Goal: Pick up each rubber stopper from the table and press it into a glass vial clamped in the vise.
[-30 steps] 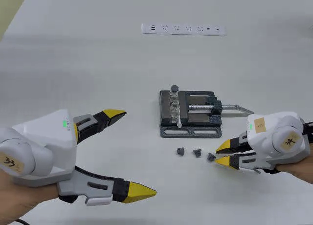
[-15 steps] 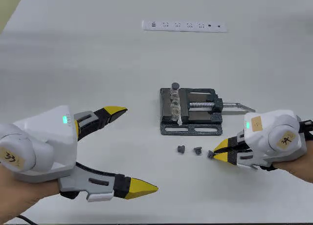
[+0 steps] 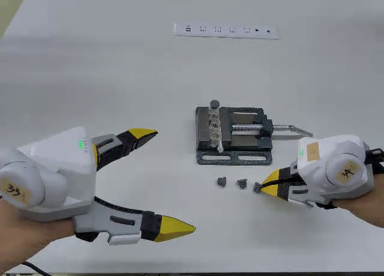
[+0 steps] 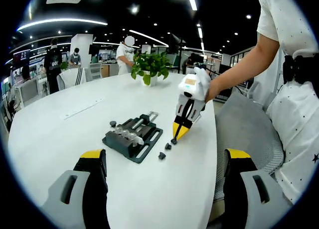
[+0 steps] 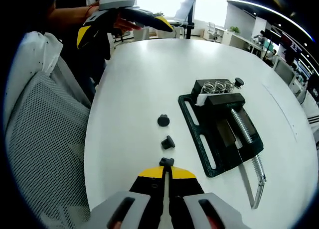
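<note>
A black vise [image 3: 234,138] holds a row of glass vials [image 3: 213,129]; the far one wears a dark stopper [image 3: 214,105]. Three small rubber stoppers lie in a line in front of the vise. My right gripper [image 3: 264,189] is shut on the rightmost stopper [image 3: 258,186], which sits at the jaw tips in the right gripper view [image 5: 166,162]. The other two stoppers [image 3: 222,182] [image 3: 242,183] lie loose to its left. My left gripper [image 3: 173,181] hovers wide open at the front left, holding nothing. The left gripper view shows the vise [image 4: 132,137] and the right gripper [image 4: 178,134].
A white power strip [image 3: 226,31] lies at the far side of the white table. The vise handle [image 3: 297,132] sticks out to the right. A mesh chair [image 5: 45,139] stands beside the table edge. A potted plant [image 4: 149,67] and people are in the background.
The right gripper's jaws, open around the rightmost stopper a second ago, have closed on it. The left gripper has barely moved.
</note>
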Demonstrator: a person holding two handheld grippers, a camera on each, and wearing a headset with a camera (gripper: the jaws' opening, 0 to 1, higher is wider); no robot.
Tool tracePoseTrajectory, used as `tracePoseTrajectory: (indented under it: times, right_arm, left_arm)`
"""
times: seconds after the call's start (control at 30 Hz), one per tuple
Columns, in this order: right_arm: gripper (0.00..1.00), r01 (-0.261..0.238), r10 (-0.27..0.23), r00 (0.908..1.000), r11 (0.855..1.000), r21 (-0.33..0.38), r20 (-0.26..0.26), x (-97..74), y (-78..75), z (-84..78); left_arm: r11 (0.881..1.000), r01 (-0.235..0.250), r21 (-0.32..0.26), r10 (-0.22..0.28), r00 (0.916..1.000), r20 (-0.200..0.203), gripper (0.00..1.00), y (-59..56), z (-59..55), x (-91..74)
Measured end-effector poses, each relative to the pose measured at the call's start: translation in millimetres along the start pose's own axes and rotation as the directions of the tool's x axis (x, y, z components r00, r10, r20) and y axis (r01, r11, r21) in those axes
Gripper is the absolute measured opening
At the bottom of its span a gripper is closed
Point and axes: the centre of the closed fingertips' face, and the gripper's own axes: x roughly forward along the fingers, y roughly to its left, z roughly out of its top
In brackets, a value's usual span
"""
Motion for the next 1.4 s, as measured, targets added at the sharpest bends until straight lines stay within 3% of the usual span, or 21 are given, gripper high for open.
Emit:
tracePoseTrajectory:
  times: [0.3,0.47,0.7,0.83,1.07,1.23,1.4]
  right_arm:
    - [0.00,0.023,-0.025,0.9993,0.998,0.052,0.029,-10.6,-2.0,5.4]
    - [0.00,0.070,-0.083,0.9926,0.987,0.148,0.088,-31.4,-9.2,21.8]
    - [0.00,0.111,-0.157,0.9720,0.962,0.250,0.175,-62.2,-8.1,60.0]
    - [0.00,0.099,-0.192,0.9495,0.934,0.344,0.248,-77.6,-5.6,85.6]
    - [0.00,0.094,-0.231,0.9229,0.911,0.401,0.308,-94.0,0.4,118.5]
    - [0.00,0.087,-0.244,0.9119,0.901,0.425,0.330,-97.1,4.7,133.1]
    - [0.00,0.071,-0.238,0.9092,0.897,0.437,0.341,-97.0,9.6,140.4]
  left_arm:
    - [1.000,-0.005,0.002,0.005,0.9999,0.012,0.97,1.5,5.2,0.1]
    - [1.000,-0.008,0.007,0.008,0.9997,0.023,0.96,2.1,12.3,3.0]
    - [0.999,-0.039,0.022,0.037,0.9979,0.053,0.87,7.8,28.3,8.2]
    - [0.998,-0.049,0.035,0.047,0.9965,0.069,0.79,8.0,38.6,14.0]
    - [0.998,-0.051,0.035,0.048,0.9953,0.084,0.65,7.5,51.8,22.4]
    - [0.999,-0.046,0.025,0.043,0.9944,0.096,0.52,4.6,57.8,26.6]
    - [0.998,-0.042,0.038,0.038,0.9936,0.106,0.40,0.4,63.1,29.6]
